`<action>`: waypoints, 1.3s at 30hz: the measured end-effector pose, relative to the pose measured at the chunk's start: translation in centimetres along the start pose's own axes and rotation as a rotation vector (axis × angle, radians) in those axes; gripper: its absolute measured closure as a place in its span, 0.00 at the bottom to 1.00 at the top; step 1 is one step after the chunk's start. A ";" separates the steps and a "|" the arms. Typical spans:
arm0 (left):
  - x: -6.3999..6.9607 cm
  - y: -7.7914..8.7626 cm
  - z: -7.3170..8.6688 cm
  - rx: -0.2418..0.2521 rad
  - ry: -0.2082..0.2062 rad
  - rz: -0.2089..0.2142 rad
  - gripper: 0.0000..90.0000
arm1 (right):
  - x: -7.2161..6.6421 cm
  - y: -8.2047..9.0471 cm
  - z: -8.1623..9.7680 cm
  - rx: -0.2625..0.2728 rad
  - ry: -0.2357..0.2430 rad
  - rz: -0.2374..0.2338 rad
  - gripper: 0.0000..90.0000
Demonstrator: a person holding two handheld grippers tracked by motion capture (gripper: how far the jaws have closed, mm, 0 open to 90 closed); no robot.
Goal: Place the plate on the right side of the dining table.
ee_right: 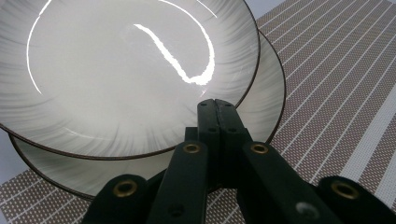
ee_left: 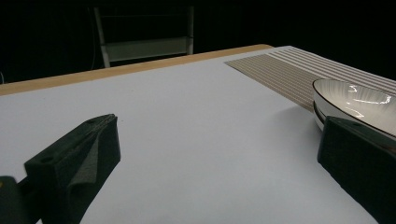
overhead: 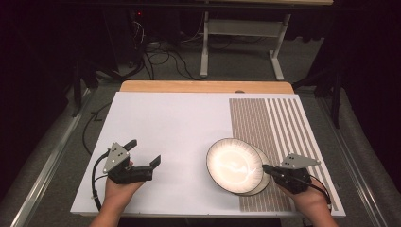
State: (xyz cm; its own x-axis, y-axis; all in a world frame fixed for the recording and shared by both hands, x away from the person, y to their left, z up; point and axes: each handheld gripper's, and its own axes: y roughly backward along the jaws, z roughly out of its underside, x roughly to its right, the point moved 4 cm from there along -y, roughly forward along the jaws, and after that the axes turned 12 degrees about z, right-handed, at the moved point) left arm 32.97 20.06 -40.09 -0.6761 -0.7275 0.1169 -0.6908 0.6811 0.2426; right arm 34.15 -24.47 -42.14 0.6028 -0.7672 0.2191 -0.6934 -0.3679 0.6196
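Two pale ribbed plates with dark rims lie stacked at the right of the white mat. The upper plate [overhead: 234, 163] [ee_right: 121, 70] sits shifted left of the lower plate [overhead: 259, 188] [ee_right: 267, 93]. My right gripper [overhead: 265, 168] [ee_right: 215, 101] is shut, its joined tips resting at the upper plate's near-right rim, with nothing between the jaws. My left gripper [overhead: 143, 152] [ee_left: 215, 154] stands open over bare white mat, left of the plates and apart from them. The plates' edge [ee_left: 359, 100] shows past its right jaw.
The plates lie partly on a brown striped placemat [overhead: 279, 123] [ee_right: 336, 70] covering the right side of the white mat [overhead: 175, 127]. A wooden table edge [overhead: 203, 86] runs along the back. A metal frame [overhead: 241, 28] and cables stand on the floor behind.
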 end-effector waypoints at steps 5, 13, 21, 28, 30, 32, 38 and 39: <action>0.1 0.0 0.0 0.001 -0.001 0.000 0.00 | 0.0 0.0 0.0 -0.001 -0.002 -0.002 1.00; 0.1 0.0 0.0 0.002 0.001 0.002 0.00 | -0.5 -0.4 -0.1 -0.010 0.018 -0.017 1.00; 0.0 0.1 0.0 0.002 0.008 0.006 0.00 | -1.6 -1.1 -0.6 -0.016 0.043 -0.042 1.00; 0.1 0.0 -0.2 0.011 0.023 0.009 0.00 | -1.9 -1.2 -0.7 -0.018 0.049 -0.045 1.00; 0.2 0.0 -0.3 0.015 0.021 0.010 0.00 | -1.9 -1.2 -0.7 -0.015 0.051 -0.042 1.00; 0.4 -0.2 -0.4 0.014 0.029 0.016 0.00 | -1.9 -1.2 -0.7 -0.015 0.051 -0.042 1.00; 1.4 -1.1 -1.4 0.009 0.024 0.046 0.00 | -1.9 -1.2 -0.6 -0.015 0.048 -0.041 1.00; 1.7 -1.3 -1.6 0.004 0.018 0.050 0.00 | -1.8 -1.2 -0.6 -0.012 0.051 -0.041 1.00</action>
State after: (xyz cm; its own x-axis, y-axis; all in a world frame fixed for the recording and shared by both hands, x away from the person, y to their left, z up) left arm 33.11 17.82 -38.65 -0.7054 -0.6936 0.1462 -0.6570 0.7172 0.2324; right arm 34.13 -22.28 -42.80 0.6501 -0.7237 0.2317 -0.6632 -0.3915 0.6378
